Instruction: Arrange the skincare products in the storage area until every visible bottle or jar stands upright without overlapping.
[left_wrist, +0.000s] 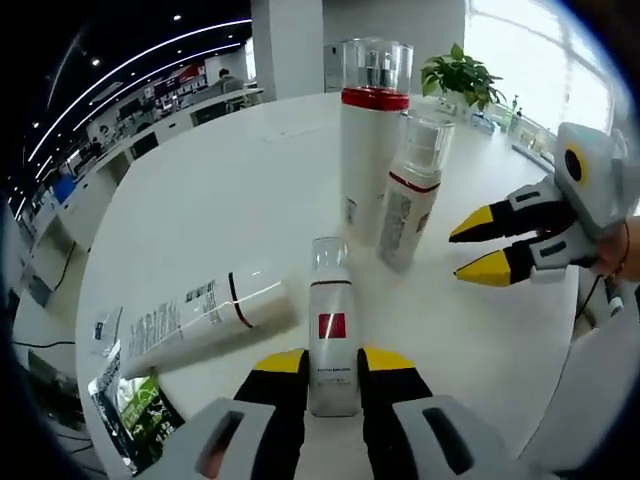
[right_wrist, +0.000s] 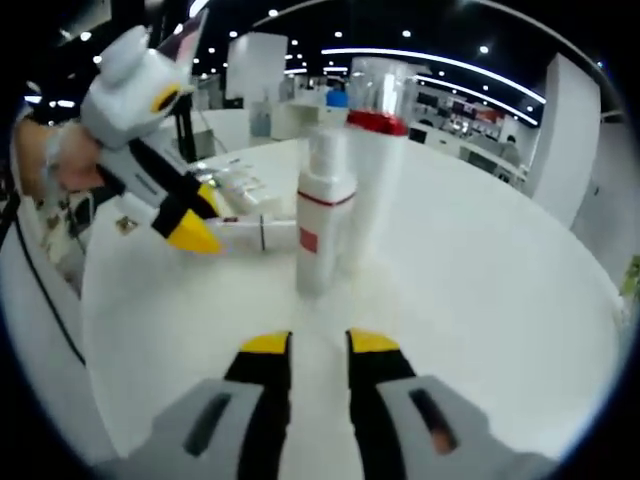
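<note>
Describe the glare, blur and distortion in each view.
Left gripper view: bright window washes out the upper right, the table edge bows from the fisheye, bottles look sharp. Right gripper view: the nearer standing bottle is soft and blurred, ceiling lights curve overhead.

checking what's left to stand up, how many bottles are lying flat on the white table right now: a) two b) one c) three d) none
b, one: the large white bottle lies on its side at the left, while the tall red-collared bottle, the pump bottle and the small bottle between the left gripper jaws stand upright.
</note>
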